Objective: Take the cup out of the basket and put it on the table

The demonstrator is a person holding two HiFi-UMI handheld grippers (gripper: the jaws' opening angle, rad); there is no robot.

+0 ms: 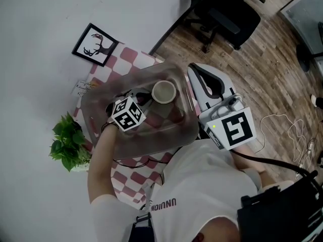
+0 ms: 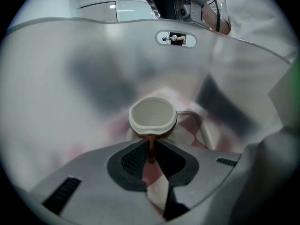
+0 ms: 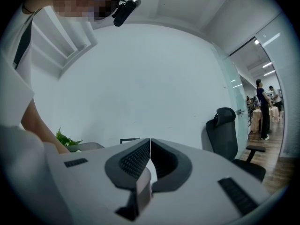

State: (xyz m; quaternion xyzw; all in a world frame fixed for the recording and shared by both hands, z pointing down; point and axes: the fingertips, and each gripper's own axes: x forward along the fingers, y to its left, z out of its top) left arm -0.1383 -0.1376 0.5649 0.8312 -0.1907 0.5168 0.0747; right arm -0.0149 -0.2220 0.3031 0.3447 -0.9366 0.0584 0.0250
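Left gripper view: cup (image 2: 153,117) (narrow pinch)

The cup (image 1: 163,91) sits in the basket (image 1: 187,130) on the desk (image 1: 132,54), plant (image 1: 68,141) at eight o'clock, picture frame (image 1: 95,44) at eleven.

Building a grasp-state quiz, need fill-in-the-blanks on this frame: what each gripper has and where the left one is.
1. The left gripper is shut on the ___.
2. It reaches inside the translucent ___ on the checkered cloth.
3. The right gripper, held outside and off to the side, is shut on ___.

Missing words: cup; basket; nothing.
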